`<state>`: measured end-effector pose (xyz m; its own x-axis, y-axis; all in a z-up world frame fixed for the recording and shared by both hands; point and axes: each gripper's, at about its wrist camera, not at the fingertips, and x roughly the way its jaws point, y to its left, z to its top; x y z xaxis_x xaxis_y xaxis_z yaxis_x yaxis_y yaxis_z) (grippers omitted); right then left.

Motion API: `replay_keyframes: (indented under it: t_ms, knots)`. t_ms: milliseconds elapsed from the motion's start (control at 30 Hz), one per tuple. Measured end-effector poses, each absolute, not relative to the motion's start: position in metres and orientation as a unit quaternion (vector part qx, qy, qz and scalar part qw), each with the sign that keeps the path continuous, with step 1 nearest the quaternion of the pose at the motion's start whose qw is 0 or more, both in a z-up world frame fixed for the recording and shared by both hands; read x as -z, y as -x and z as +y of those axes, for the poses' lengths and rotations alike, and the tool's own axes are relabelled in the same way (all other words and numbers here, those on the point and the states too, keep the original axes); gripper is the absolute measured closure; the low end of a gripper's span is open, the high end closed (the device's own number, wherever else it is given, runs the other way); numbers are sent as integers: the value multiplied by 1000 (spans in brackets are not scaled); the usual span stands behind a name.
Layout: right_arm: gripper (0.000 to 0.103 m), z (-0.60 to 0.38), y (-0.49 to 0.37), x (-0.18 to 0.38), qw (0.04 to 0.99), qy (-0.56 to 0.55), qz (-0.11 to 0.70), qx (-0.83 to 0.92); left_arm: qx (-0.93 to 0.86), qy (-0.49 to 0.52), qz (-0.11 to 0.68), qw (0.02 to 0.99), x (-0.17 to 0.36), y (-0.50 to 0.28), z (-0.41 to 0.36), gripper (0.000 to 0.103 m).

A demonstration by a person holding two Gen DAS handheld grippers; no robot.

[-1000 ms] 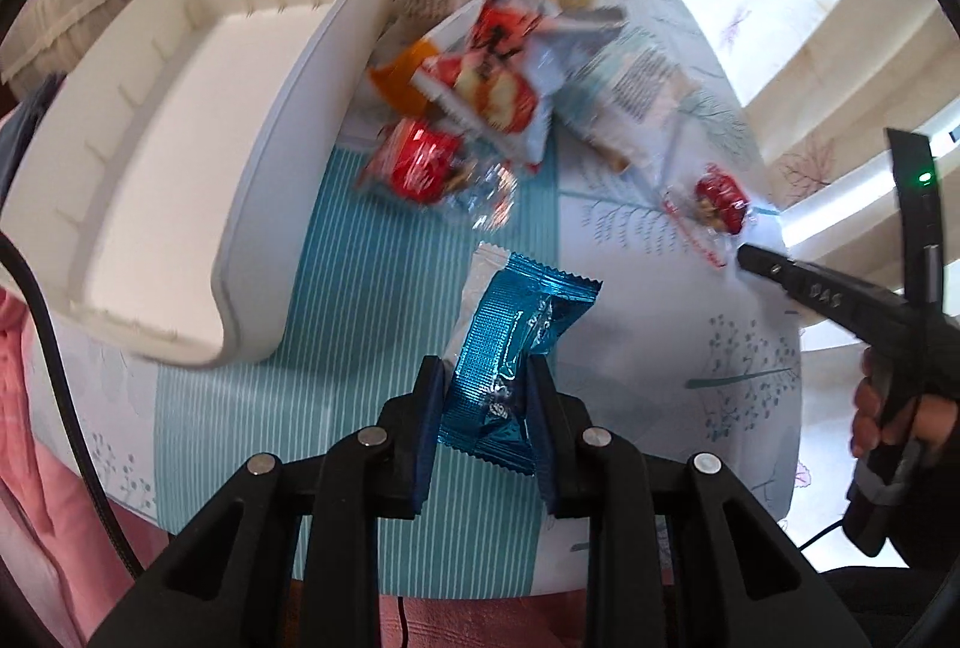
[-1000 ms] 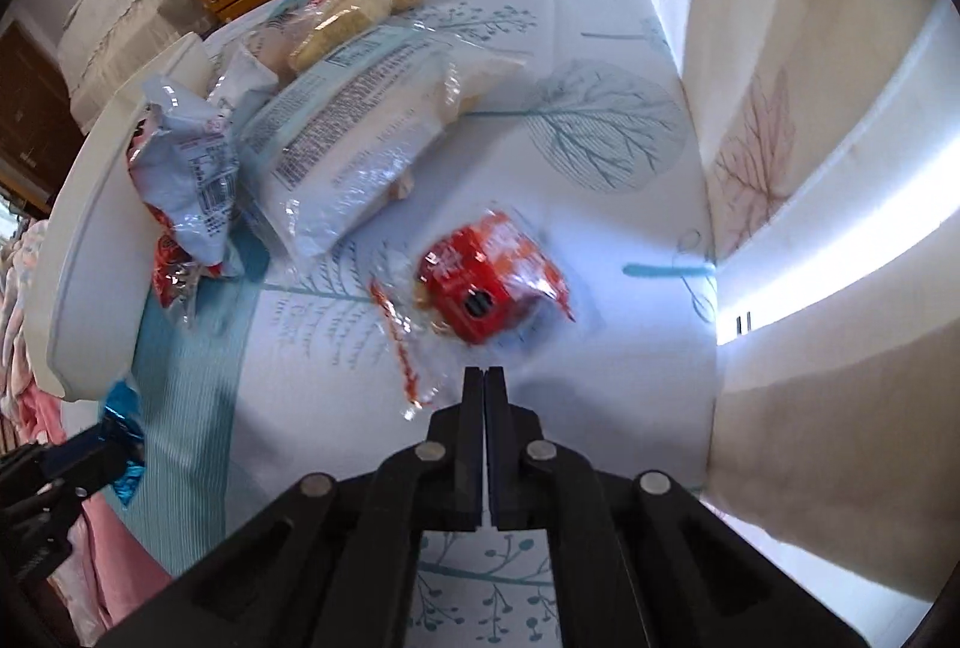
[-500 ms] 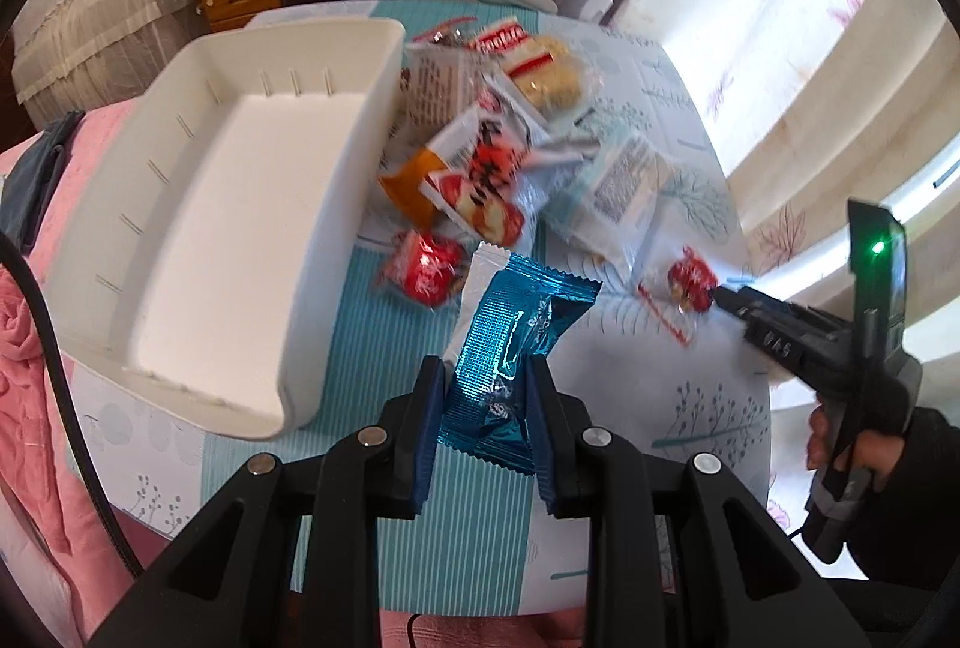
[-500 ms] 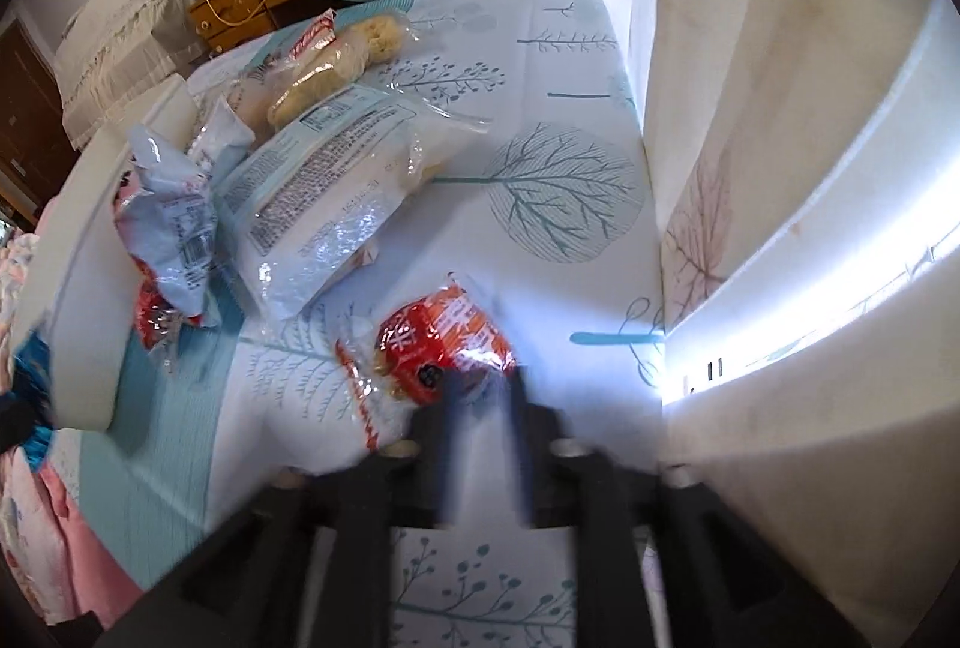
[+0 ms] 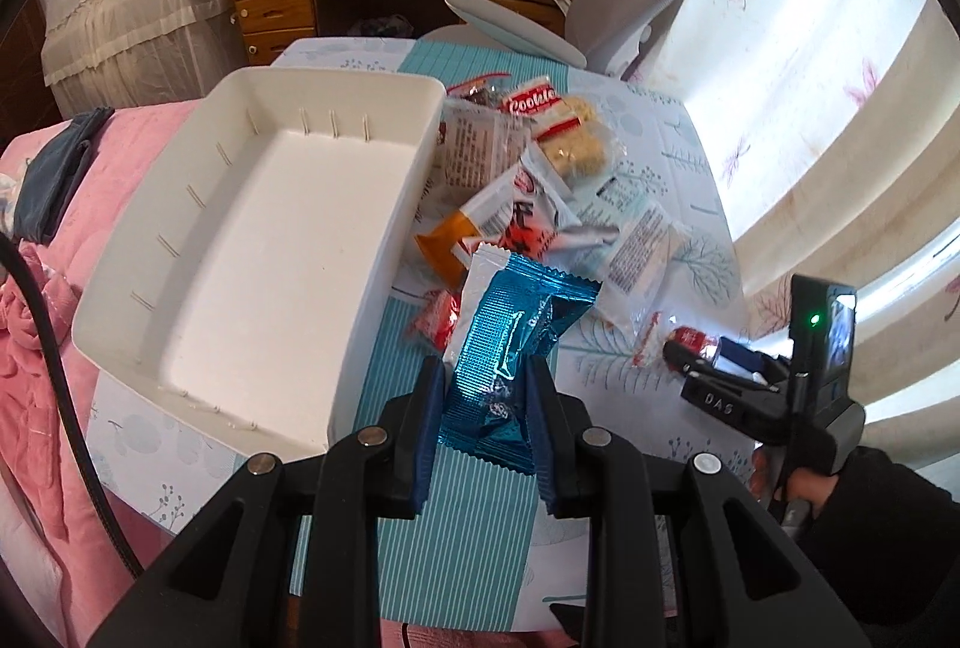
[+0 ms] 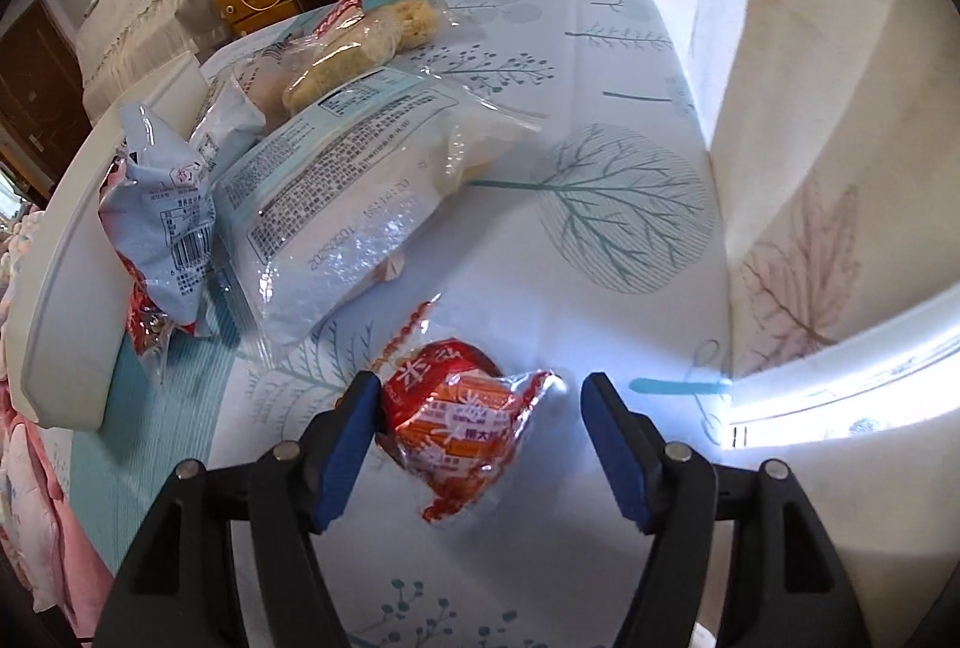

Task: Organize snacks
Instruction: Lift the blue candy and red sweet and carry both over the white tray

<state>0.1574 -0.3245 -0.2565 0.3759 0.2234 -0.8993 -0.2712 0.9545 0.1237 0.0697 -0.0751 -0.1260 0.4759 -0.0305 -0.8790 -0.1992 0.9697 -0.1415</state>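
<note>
My left gripper point(image 5: 483, 399) is shut on a blue foil snack packet point(image 5: 516, 348) and holds it up above the table, just right of the white tray point(image 5: 372, 282). My right gripper point(image 6: 480, 408) is open, its jaws on either side of a small red wrapped snack point(image 6: 462, 417) that lies on the tablecloth. The right gripper also shows in the left wrist view point(image 5: 696, 360), at that red snack point(image 5: 690, 337). A pile of snack bags point(image 5: 528, 192) lies right of the tray.
The white tray's inside holds nothing. A large clear bag point(image 6: 360, 192) and a cookie pack point(image 6: 366, 42) lie behind the red snack. A wall and curtain point(image 6: 810, 168) border the table on the right. A pink bed cover point(image 5: 36, 324) lies left of the table.
My left gripper has lifted and drawn back with the blue packet. My right gripper has opened and moved forward so its jaws flank the red snack.
</note>
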Motion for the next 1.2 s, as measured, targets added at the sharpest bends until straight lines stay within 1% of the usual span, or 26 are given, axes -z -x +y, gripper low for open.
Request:
replay_keyframes:
  t_ms: [67,100,200,367,600,767,1067,1200]
  knots:
    - [32,-320,-160,260,824,23,544,-156,-53,117,504,854,121,-69,-73,78]
    - [29,-318,-160,261,823,24,545,-157,-55,120,502,855,120,-69,-71,78]
    - [30,-311,-160,262,826,44,540,-153,-58,125,496,857,113,-69,-68,78]
    - [47,-306,-162,262,829,48,537,-147,-62,135,487,860,107,-68,-56,78]
    - [48,-303,-162,263,818,43,557,-136,-51,146,479,864,103,-73,-37,78]
    - [48,-304,-155,259,806,-19,580,-116,-25,142,475,868,95,-81,-18,78]
    - [48,-284,-141,234,802,-86,588,-62,14,132,462,877,74,-93,28,78]
    - [48,-273,-135,217,807,-114,578,-45,24,134,453,881,66,-97,55,78]
